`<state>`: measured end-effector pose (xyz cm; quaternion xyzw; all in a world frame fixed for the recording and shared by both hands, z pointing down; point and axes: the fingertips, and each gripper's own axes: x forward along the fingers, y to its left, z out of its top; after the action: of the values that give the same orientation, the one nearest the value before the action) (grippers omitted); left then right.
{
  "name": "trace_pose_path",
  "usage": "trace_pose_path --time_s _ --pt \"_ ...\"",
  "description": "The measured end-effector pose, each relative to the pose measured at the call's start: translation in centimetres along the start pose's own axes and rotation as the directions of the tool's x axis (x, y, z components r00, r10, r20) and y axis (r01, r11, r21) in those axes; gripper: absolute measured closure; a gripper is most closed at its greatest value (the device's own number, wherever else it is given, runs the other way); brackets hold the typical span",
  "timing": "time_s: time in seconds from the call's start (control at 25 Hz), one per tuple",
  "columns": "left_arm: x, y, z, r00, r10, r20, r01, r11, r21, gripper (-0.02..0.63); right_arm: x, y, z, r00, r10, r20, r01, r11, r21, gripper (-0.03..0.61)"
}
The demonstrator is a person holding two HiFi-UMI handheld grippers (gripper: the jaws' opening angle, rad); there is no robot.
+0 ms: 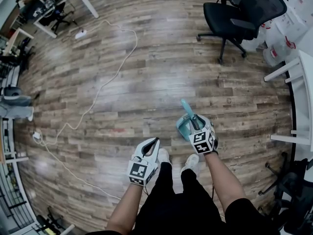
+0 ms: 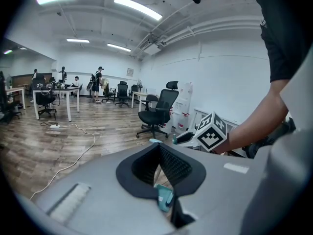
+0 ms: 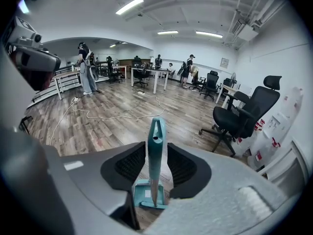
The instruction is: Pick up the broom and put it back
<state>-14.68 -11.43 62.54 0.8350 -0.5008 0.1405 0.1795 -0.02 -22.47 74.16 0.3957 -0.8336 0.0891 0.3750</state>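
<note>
A teal broom point(image 3: 156, 131) stands upright in its matching dustpan point(image 3: 149, 196) on the wood floor point(image 1: 161, 72) of an open office, its handle rising straight through the gap of the right claw point(image 3: 157, 144). The claw's two pads are spread to either side of the handle, and a sliver of space shows on each side, so the handle is framed but not pinched. In the head view the broom and dustpan sit just right of centre in the lower half of the frame, directly above the claw's marker cube and just ahead of the person's shoes point(image 1: 191, 163). The left claw point(image 2: 159, 148) hangs lower and to the left, apart from the broom, its tips pressed together on nothing. A white cable point(image 1: 117, 67) snakes across the boards at upper left (a black office chair point(image 1: 239, 13) stands at upper right).
</note>
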Motion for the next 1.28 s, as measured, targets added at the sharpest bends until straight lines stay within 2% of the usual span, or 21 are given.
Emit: trace_pose_path --time_s 0.2,0.36,0.56,0.8,0.96,1.16,1.28 --pt "-0.2 -0.2 -0.1 1.000 0.000 0.004 0.000 1.000 -0.004 0.595 -0.5 0.3 -0.4 1.000 0.021 0.005 -0.021 1.000 -0.001 0.399" --pt "-0.2 -0.2 0.3 1.000 -0.003 0.009 0.003 1.000 0.004 0.595 -1.9 0.4 0.1 0.999 0.021 0.027 -0.020 1.000 -0.008 0.394" --pt "-0.1 -0.6 1.4 0.999 -0.017 0.031 0.016 1.000 0.025 0.595 -5.0 0.5 2.5 0.994 0.023 0.111 -0.025 0.999 0.024 0.394" --pt "-0.2 -1.6 4.1 0.996 -0.035 0.083 0.031 0.998 0.049 0.595 -9.9 0.8 5.8 0.974 0.021 0.226 -0.045 0.994 0.100 0.396" --pt "-1.1 -2.4 7.2 0.987 -0.041 0.157 0.032 0.998 0.061 0.595 -12.9 1.2 7.7 0.958 0.029 0.284 -0.055 0.995 0.082 0.429" --pt "-2.1 -1.7 11.2 0.972 -0.042 0.231 0.015 0.993 0.118 0.595 -17.1 1.1 11.0 0.932 0.029 0.360 -0.023 1.000 -0.021 0.520" --pt "-2.6 -1.2 12.8 0.964 -0.043 0.261 0.017 0.995 0.103 0.595 -19.1 0.6 12.7 0.912 0.007 0.410 -0.004 1.000 -0.008 0.558"
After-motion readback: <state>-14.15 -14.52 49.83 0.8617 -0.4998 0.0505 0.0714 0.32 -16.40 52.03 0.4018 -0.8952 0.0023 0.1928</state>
